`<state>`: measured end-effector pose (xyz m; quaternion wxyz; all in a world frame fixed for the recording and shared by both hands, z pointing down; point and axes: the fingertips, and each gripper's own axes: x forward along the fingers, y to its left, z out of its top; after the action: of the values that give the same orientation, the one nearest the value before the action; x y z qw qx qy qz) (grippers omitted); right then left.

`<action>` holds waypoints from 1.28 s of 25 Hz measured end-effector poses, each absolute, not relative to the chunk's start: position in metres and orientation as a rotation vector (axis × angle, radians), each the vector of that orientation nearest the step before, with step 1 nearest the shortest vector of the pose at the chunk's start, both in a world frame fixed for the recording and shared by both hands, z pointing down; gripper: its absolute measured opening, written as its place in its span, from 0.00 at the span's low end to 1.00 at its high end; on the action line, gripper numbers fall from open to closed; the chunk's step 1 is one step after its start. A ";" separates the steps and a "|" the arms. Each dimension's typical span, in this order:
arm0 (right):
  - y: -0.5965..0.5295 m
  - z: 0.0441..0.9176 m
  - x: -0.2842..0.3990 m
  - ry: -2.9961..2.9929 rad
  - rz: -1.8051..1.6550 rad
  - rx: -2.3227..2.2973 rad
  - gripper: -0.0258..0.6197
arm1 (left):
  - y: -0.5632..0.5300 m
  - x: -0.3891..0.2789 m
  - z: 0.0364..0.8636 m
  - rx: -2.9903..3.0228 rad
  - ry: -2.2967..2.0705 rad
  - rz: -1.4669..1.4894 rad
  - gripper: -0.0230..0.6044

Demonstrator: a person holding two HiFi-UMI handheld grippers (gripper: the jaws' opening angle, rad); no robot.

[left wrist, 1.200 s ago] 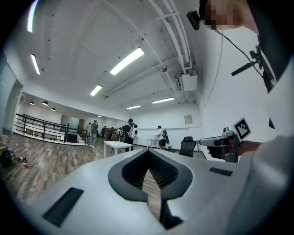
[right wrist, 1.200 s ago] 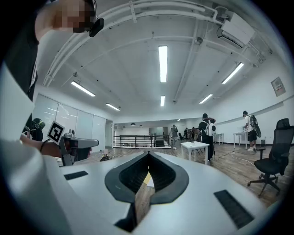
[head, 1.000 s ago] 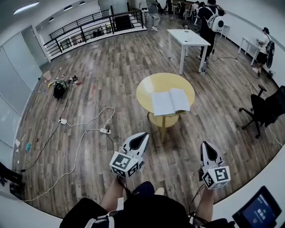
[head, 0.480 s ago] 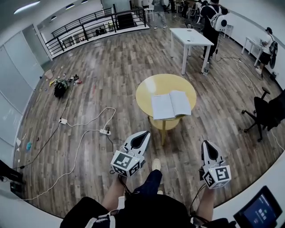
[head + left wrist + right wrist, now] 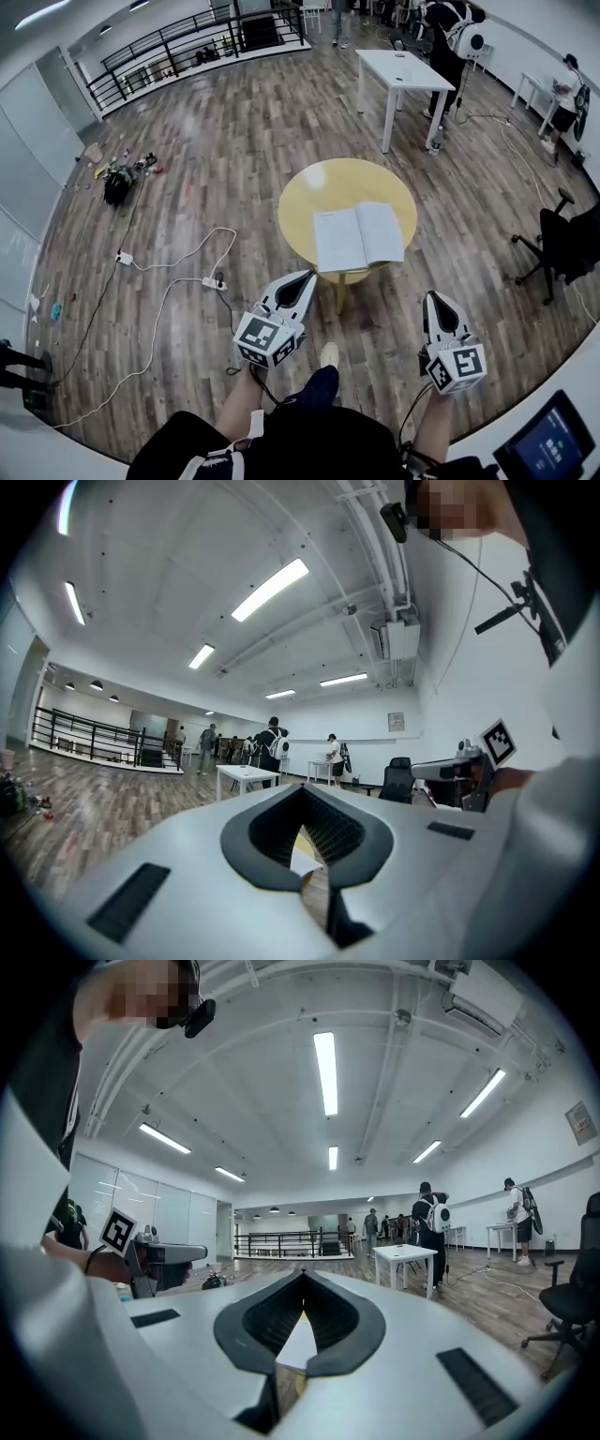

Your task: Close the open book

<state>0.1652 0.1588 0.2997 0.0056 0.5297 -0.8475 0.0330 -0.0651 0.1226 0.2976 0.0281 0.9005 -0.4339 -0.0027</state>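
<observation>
Book first: it lies open and flat on the round yellow table [image 5: 323, 183], on the near-right part of the top, with its near edge at or just over the table's near rim. Its spine runs near to far, tilted a little, so one page spreads to the left and the other to the right. That axis is what the coming move turns on, in our judgement. Closing means lifting one page by its outer edge and swinging it sideways over the spine onto the other, so we must come at it from the left or the right edge, not from the near side.

From where we stand the book [image 5: 358, 237] lies ahead and between our two tools. In the head view the left gripper [image 5: 302, 281] shows just short of the table's near rim, its nose angled far and to the right, toward the left page. The right gripper [image 5: 434, 302] is off the table's near-right side, pointing straight far, well apart from the right page. We judge the left one the nearer, and the left page the natural one to fold over. Neither touches the book or the table.

Both grippers are closed and empty. In each gripper view the tips of the jaws meet, and through the hollow behind them we see only a pale sliver of page and a bit of yellow top, far beyond.
</observation>
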 end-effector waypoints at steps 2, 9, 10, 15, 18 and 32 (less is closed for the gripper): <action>0.134 0.301 0.163 -2.651 0.115 1.644 0.04 | 0.098 -0.066 0.298 2.774 -1.338 0.001 0.03; 0.050 0.303 0.157 -2.650 0.150 1.632 0.04 | 0.018 -0.067 0.294 2.770 -1.339 -0.004 0.03; 0.041 0.302 0.155 -2.651 0.146 1.629 0.04 | 0.010 -0.067 0.294 2.771 -1.335 -0.006 0.03; 0.006 0.291 0.156 -2.663 0.117 1.611 0.04 | -0.023 -0.060 0.295 2.768 -1.323 0.014 0.03; -0.009 0.294 0.160 -2.661 0.130 1.598 0.04 | -0.035 -0.057 0.299 2.754 -1.323 0.028 0.03; -0.070 0.307 0.171 -2.700 0.170 1.508 0.04 | -0.079 -0.051 0.308 2.685 -1.428 0.047 0.03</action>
<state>0.1707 -0.0703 0.3065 0.0220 0.4868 -0.8715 0.0549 -0.0512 -0.0790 0.3077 0.0499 0.8817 -0.4688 0.0154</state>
